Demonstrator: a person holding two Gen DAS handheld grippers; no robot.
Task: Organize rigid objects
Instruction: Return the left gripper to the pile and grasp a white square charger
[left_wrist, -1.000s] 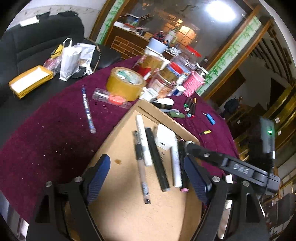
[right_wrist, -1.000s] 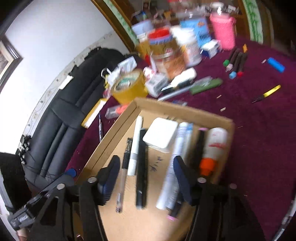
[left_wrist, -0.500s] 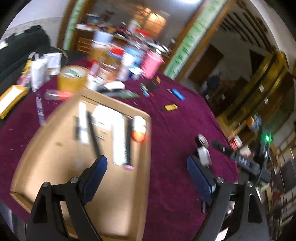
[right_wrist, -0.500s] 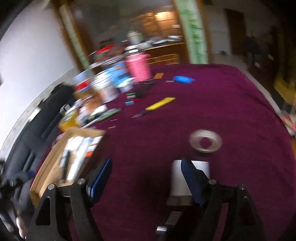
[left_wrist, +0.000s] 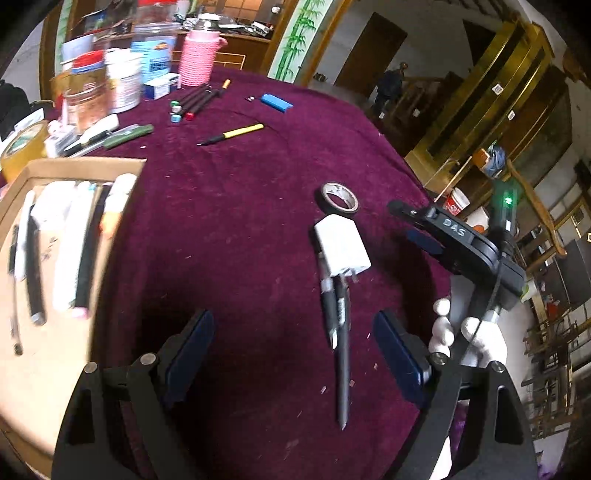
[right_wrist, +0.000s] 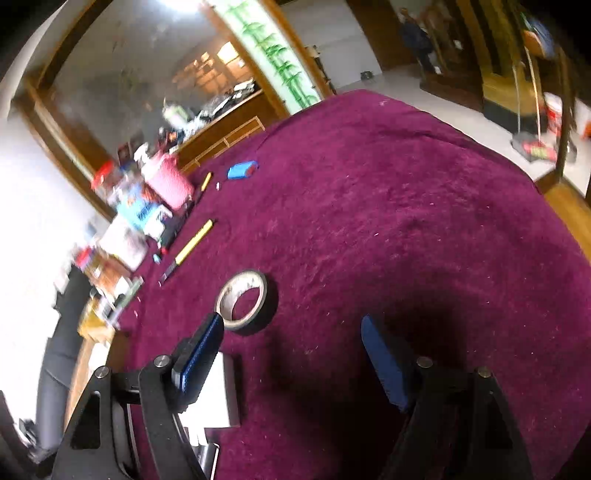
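Note:
A cardboard tray (left_wrist: 48, 373) at the left holds several pens and markers. On the purple cloth lie a white charger plug (left_wrist: 341, 245), two dark pens (left_wrist: 338, 325) below it, and a black tape roll (left_wrist: 338, 197). My left gripper (left_wrist: 295, 358) is open and empty, just above the cloth, with the pens between its fingers. My right gripper (right_wrist: 291, 354) is open and empty; its left finger (right_wrist: 199, 354) hangs over the white plug (right_wrist: 218, 395), near the tape roll (right_wrist: 245, 301). The right gripper also shows in the left wrist view (left_wrist: 436, 229).
A yellow pen (left_wrist: 231, 134), a blue lighter (left_wrist: 277, 103), several markers (left_wrist: 194, 105), a green knife (left_wrist: 125, 134), a pink cup (left_wrist: 197, 59), jars and a tan tape roll (left_wrist: 20, 147) sit at the back. The table edge curves at right.
Both grippers swung right, away from the cardboard tray, to the plug, pens and tape roll on the cloth. Both stayed open.

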